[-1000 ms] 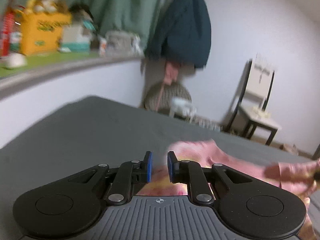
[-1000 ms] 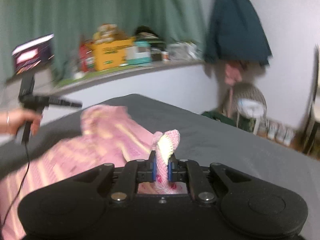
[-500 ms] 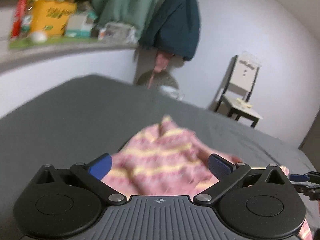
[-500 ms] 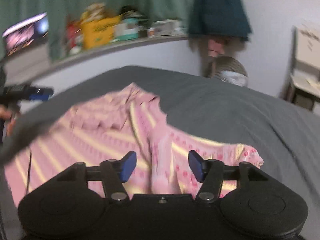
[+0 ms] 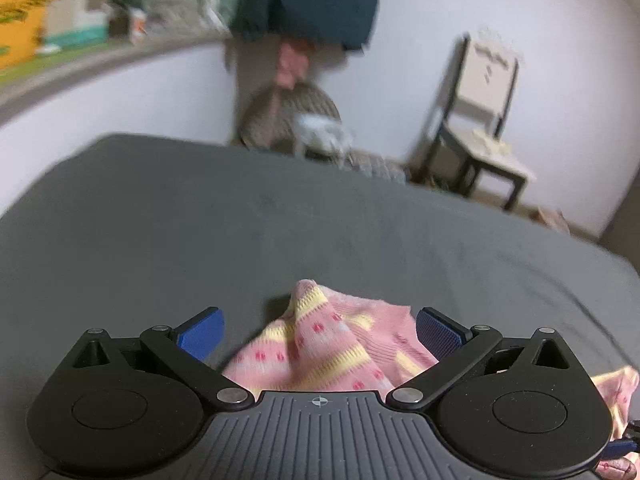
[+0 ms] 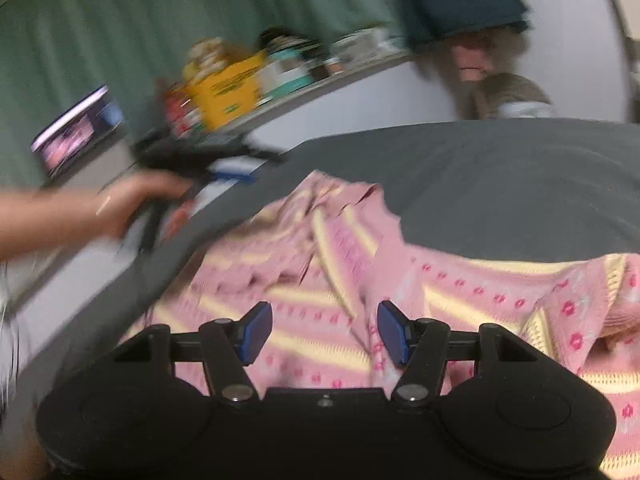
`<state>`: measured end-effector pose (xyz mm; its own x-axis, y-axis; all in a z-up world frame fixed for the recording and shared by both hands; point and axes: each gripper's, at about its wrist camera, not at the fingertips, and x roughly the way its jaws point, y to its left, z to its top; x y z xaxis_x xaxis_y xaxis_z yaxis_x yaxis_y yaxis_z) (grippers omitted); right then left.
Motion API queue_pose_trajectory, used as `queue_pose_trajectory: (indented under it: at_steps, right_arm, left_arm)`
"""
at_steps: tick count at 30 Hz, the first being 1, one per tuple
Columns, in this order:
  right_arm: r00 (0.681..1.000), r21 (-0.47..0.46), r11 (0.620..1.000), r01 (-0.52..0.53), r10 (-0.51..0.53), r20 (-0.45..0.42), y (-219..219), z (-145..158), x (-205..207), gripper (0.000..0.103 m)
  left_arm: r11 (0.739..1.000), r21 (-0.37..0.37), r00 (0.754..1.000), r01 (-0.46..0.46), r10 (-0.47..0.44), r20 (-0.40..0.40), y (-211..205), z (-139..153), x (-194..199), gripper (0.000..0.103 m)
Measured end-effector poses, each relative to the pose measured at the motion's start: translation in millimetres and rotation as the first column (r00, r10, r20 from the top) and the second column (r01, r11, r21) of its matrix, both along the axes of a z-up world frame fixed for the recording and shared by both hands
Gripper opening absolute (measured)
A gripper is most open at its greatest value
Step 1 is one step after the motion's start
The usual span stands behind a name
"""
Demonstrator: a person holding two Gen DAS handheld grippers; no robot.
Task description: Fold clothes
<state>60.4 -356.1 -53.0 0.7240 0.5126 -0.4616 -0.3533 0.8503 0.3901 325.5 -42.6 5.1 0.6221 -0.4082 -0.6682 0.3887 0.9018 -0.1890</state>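
Observation:
A pink knitted sweater [image 6: 320, 276] with yellow stripes and red dots lies rumpled on the dark grey bed [image 6: 500, 168]. My right gripper [image 6: 325, 336] hovers open just above its middle, nothing between the blue pads. In the left wrist view a bunched corner of the sweater [image 5: 328, 340] sits between the wide-open fingers of my left gripper [image 5: 320, 330], untouched by either pad. The left gripper [image 6: 208, 164] also shows blurred in the right wrist view, held by a hand [image 6: 132, 204] beyond the bed's left edge.
A shelf [image 6: 256, 92] with a yellow box and other items runs along the wall under a green curtain. A dark coat [image 5: 308, 0] hangs at the corner above a round basket [image 5: 292, 120]. A chair [image 5: 480, 120] stands by the white wall. Bare grey sheet [image 5: 200, 216] stretches ahead.
Both grippers were shut on the sweater a second ago and have opened, dropping it onto the bed. The left gripper has since moved toward a corner of it; the right has tilted.

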Motion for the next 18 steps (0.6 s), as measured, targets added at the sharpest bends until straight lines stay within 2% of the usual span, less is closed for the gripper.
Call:
queue_pose_trajectory:
  at_steps: [2, 6, 10, 12, 13, 14, 15, 16, 17, 18]
  right_arm:
    - [0.999, 0.023, 0.999, -0.029, 0.029, 0.014, -2, -3, 5, 0.057]
    - [0.993, 0.118, 0.988, -0.098, 0.089, 0.081, -13, -6, 7, 0.059]
    - [0.984, 0.130, 0.981, -0.144, 0.127, 0.126, -17, -9, 15, 0.064]
    - [0.987, 0.137, 0.981, -0.140, 0.127, 0.096, -18, -8, 20, 0.064]
    - [0.990, 0.149, 0.981, -0.127, 0.115, 0.086, -19, -6, 22, 0.064]
    - [0.991, 0.167, 0.979, -0.115, 0.102, 0.085, -22, -4, 24, 0.064]
    - [0.992, 0.184, 0.978, -0.104, 0.089, 0.086, -24, -2, 27, 0.064]
    - [0.993, 0.195, 0.977, -0.090, 0.074, 0.089, -26, 1, 28, 0.064]
    - [0.994, 0.200, 0.977, -0.078, 0.060, 0.094, -28, 4, 30, 0.064]
    - [0.994, 0.201, 0.977, -0.066, 0.047, 0.100, -30, 6, 31, 0.064]
  left_arm:
    - [0.999, 0.028, 0.999, 0.023, -0.022, -0.037, -2, -5, 21, 0.103]
    - [0.997, 0.025, 0.990, 0.070, -0.066, -0.128, -8, -13, 61, 0.103]
    - [0.990, 0.085, 0.975, 0.115, -0.096, -0.199, -28, -15, 76, 0.101]
    - [0.984, 0.115, 0.966, 0.137, -0.108, -0.234, -38, -17, 83, 0.083]
    - [0.980, 0.130, 0.961, 0.149, -0.113, -0.251, -44, -17, 87, 0.057]
    - [0.976, 0.144, 0.956, 0.161, -0.118, -0.269, -49, -18, 90, 0.045]
    - [0.972, 0.158, 0.950, 0.173, -0.122, -0.286, -54, -19, 94, 0.045]
    - [0.968, 0.172, 0.944, 0.185, -0.126, -0.304, -59, -19, 97, 0.037]
    - [0.963, 0.186, 0.938, 0.197, -0.130, -0.321, -64, -20, 101, 0.023]
    - [0.957, 0.199, 0.931, 0.210, -0.134, -0.339, -70, -20, 104, 0.018]
